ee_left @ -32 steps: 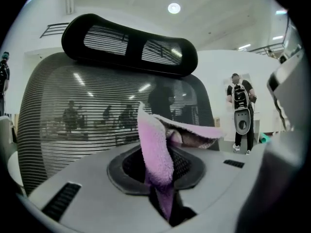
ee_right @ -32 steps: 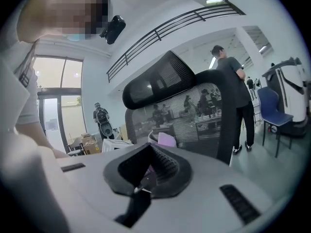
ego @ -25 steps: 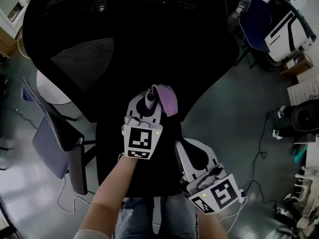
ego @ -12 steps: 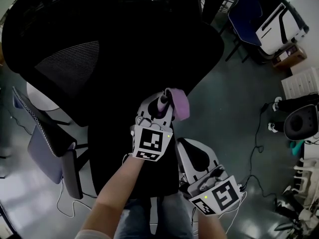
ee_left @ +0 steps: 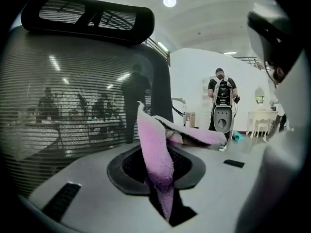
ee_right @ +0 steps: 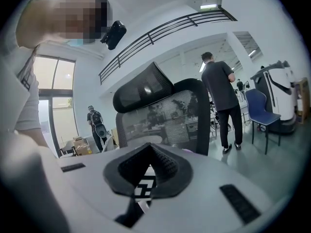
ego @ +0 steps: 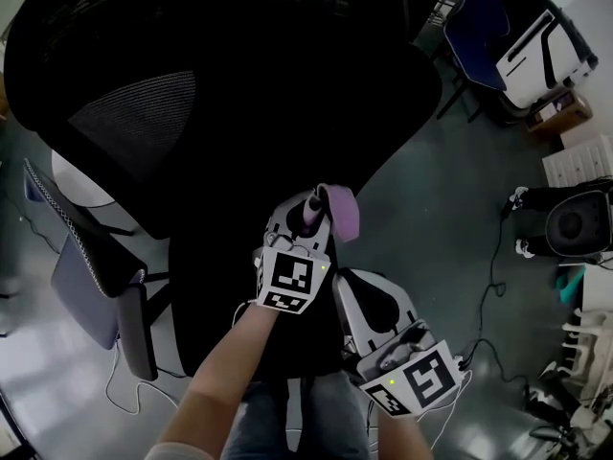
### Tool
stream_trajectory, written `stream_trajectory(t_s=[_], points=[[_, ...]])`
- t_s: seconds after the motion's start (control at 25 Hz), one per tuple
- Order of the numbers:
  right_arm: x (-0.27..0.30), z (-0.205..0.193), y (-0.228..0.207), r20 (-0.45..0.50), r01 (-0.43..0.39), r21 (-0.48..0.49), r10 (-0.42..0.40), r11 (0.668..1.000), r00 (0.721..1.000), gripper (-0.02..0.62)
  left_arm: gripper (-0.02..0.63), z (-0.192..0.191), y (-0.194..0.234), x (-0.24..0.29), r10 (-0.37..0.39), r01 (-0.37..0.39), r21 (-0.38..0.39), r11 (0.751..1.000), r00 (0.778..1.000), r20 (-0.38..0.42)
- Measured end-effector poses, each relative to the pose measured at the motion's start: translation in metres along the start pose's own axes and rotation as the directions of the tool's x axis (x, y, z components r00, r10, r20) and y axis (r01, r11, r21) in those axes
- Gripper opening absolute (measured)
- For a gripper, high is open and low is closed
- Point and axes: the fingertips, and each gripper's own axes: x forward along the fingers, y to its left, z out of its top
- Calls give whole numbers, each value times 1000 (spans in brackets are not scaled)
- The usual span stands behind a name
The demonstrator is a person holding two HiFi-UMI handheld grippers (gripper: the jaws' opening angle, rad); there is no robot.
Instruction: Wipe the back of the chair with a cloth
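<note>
The black mesh chair back (ego: 192, 94) fills the top of the head view, and its headrest (ee_left: 92, 13) shows in the left gripper view. My left gripper (ego: 312, 202) is shut on a pink cloth (ego: 342, 211), held against the lower right edge of the chair back. In the left gripper view the cloth (ee_left: 154, 154) stands up from between the jaws, in front of the mesh (ee_left: 63, 101). My right gripper (ego: 347, 284) hangs lower, behind the left one, shut with nothing in it. It looks at the chair (ee_right: 165, 110) from a distance.
A grey chair (ego: 91, 276) stands at the left and a blue chair (ego: 484, 32) by a white machine (ego: 546, 41) at the top right. Cables (ego: 498, 286) trail over the floor. One person (ee_right: 221, 96) stands beyond the chair, another (ee_left: 222, 103) farther off.
My left gripper has carried the cloth to the right and slightly down along the chair back's lower edge. The right gripper has hardly moved.
</note>
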Motion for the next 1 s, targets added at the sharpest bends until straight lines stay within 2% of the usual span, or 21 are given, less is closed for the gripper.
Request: stream_trajectory(t_s=[0.24,0.68,1.0], points=[[1,-2,1,1,-4,3,4,1000,1000,8,75,-6,6,-4,1,0,25,1000,1000,-14],[8,-4,10,-2,-28,2,28,1000,1000,8,75,-15,56,-38,116,-115,43,992,993,-26],[19,-8,29,-18,-71,0,71,997,997,8,75,-27,96,-70,209,-206,57,977,977,-49]])
